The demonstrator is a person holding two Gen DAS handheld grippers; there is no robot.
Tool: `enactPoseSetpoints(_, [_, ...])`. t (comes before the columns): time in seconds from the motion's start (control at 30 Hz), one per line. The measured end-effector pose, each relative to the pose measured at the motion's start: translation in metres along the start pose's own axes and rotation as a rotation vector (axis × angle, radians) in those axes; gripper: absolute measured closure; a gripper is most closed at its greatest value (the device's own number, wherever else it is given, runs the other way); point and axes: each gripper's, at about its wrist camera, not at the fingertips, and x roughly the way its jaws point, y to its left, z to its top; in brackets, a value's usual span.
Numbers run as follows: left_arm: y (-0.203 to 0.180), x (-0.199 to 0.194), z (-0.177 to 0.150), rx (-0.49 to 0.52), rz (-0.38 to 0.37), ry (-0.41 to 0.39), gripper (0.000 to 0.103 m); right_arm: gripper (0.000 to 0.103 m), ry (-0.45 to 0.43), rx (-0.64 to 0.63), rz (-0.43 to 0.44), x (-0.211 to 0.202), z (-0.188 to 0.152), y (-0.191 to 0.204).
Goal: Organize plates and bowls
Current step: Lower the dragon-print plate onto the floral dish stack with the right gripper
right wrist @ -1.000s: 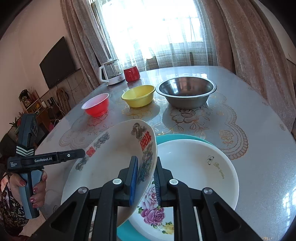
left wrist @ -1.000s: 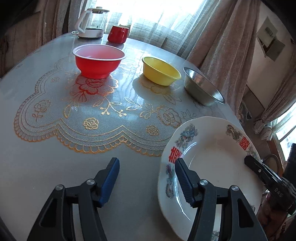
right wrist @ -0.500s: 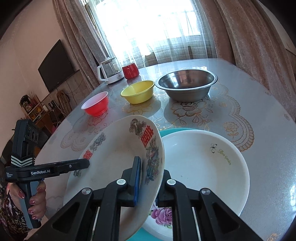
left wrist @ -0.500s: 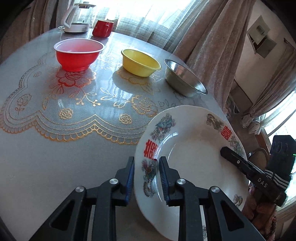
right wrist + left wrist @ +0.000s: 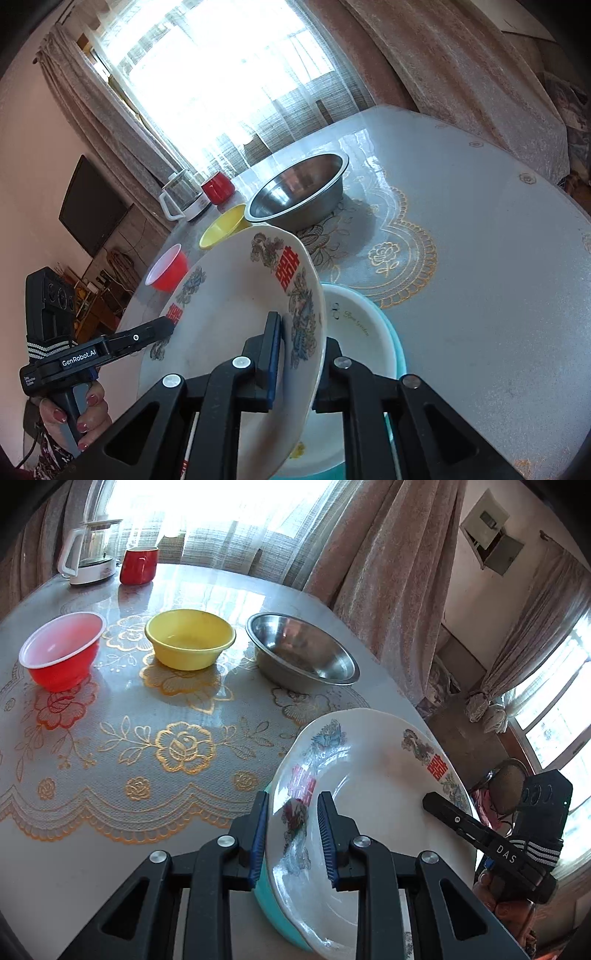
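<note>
Plate (image 5: 373, 805) tilted, rim gripped at opposite edges by left fingers (image 5: 327, 836) and right fingers (image 5: 272, 354); stack (image 5: 373, 332) directly beneath.

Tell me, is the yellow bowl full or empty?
Empty. The left wrist view looks down into the yellow bowl and shows only its bare yellow inside, with nothing lying in it.

A glass kettle (image 5: 90, 550) and a red mug (image 5: 139, 565) are standing together far ahead of the claw. Curtains (image 5: 388, 554) are hanging beyond them.
</note>
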Motion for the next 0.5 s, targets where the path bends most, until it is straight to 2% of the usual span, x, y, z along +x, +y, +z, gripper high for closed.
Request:
enactPoseSetpoints(0.17, [-0.014,0.028,0.0,-0.007,-0.003,0.042,0.077,0.089,0.006,0.025,-0.057,-0.001,0.0,-0.027])
enactPoseSetpoints(0.3, [-0.016,0.043,-0.006,-0.027,-0.003,0.08,0.078,0.089,-0.012,0.043,-0.064,-0.001,-0.003,-0.038])
enactPoseSetpoints(0.4, [-0.022,0.04,-0.009,-0.007,0.022,0.058,0.077,0.088,-0.024,0.041,-0.068,-0.002,-0.006,-0.042])
enactPoseSetpoints(0.5, [-0.017,0.036,-0.01,-0.04,0.01,0.051,0.077,0.088,-0.02,0.043,-0.078,0.0,-0.008,-0.041])
